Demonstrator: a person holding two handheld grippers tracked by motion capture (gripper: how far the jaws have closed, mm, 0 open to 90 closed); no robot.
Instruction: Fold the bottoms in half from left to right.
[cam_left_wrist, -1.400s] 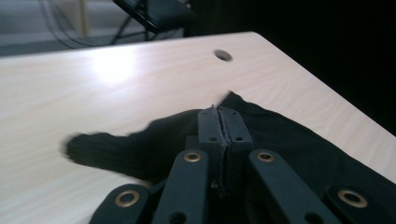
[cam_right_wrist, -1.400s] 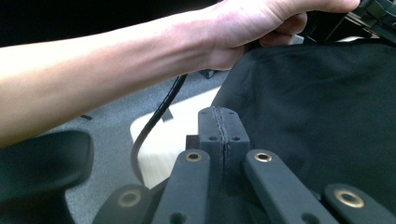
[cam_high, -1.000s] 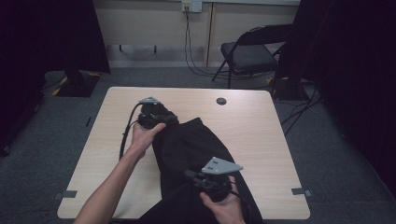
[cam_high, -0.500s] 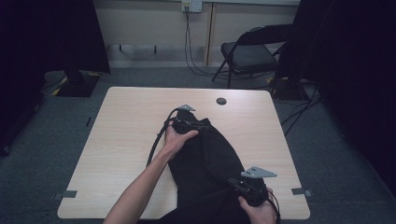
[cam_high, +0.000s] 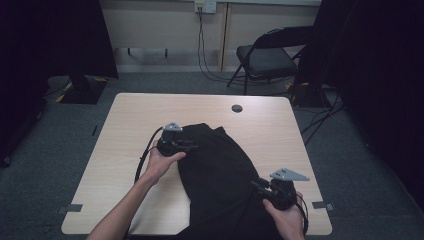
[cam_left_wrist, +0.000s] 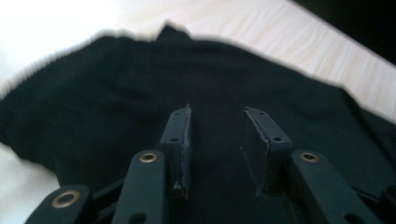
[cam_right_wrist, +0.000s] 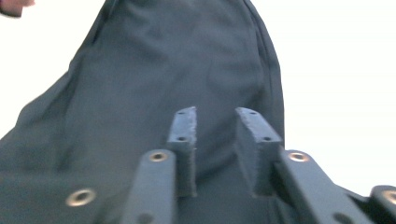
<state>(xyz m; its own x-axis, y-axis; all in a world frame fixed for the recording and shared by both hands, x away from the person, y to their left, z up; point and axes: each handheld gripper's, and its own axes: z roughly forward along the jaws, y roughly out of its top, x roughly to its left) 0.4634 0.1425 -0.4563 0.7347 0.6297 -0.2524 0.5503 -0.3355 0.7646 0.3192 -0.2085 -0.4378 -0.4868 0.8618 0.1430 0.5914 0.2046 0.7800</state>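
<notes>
High view: we see a black garment (cam_high: 220, 175) spread lengthwise on the pale worktop (cam_high: 125, 130), its far end near the middle and its near end hanging over the edge by the person. The left gripper (cam_high: 192, 147) rests at the garment's far left edge; the right gripper (cam_high: 256, 184) sits at its near right side. Both sets of fingers have just been opening, and we judge that the cloth has been let go after a pull or a fold. The garment lies bunched and creased at the far end, so smoothing or further folding seems left to do.

Left gripper view: we look along the fingers (cam_left_wrist: 180, 135), which stand apart with a clear gap between them. The garment (cam_left_wrist: 107, 93) lies under and beyond them, and nothing is pinched; the picture is slightly blurred.

Right gripper view: the fingers (cam_right_wrist: 184, 135) are likewise spread, hovering over the garment (cam_right_wrist: 154, 70), which runs away from the camera as a long dark strip on the bright worktop (cam_right_wrist: 336, 70). No cloth sits between the pads. We judge that a fresh grasp comes next.
</notes>
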